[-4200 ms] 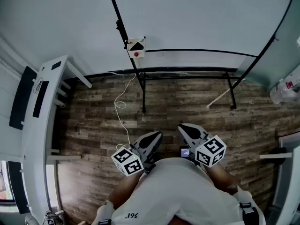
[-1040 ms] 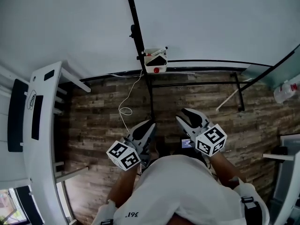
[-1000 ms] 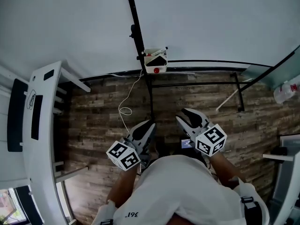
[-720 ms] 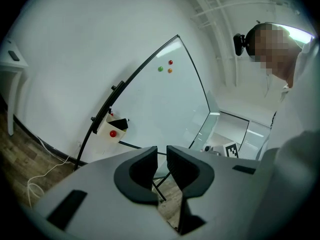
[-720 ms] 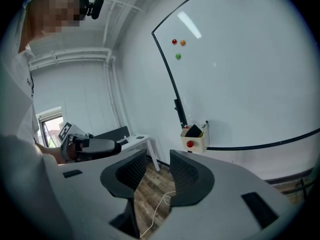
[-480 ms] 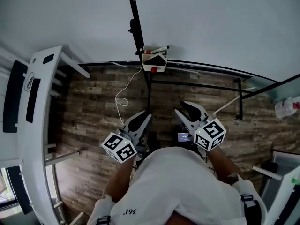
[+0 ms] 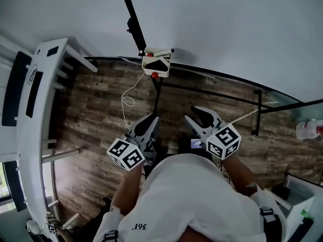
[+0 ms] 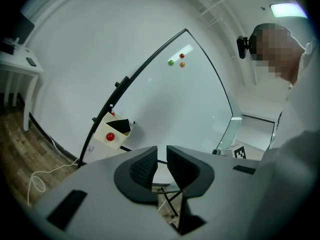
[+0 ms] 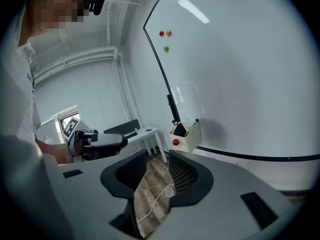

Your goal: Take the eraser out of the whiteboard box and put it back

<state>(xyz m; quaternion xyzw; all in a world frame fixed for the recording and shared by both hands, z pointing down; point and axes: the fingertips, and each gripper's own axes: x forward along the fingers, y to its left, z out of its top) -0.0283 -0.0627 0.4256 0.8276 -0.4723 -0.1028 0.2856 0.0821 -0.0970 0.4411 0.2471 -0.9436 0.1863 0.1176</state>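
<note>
- Cream-white plastic whiteboard box (image 7: 156, 65) at upper centre of the head view, hung on the black edge strip of the whiteboard (image 7: 227, 24), with a red round knob (image 7: 154, 74) on the front.
- Inside that box, the black eraser (image 7: 158, 63), poking above the rim; across the box's top, a white marker (image 7: 162, 51).
- In the lower middle of the head view, left gripper (image 7: 147, 126) and right gripper (image 7: 198, 117) side by side, pointed toward the board, both well apart from the box, over brown wood-plank floor (image 7: 96, 115).
- In the left gripper view: jaws parted by only a narrow slit, nothing between the ribbed pads (image 8: 142, 166); box at middle left of that frame, under the board's dark edge.
- In the right gripper view: jaws parted wider, gripping nothing, only floor and a loop of white cable (image 9: 169, 190) seen through the gap; box just above, at centre.
- At the left edge of the head view, a long white desk (image 7: 35, 115).
</note>
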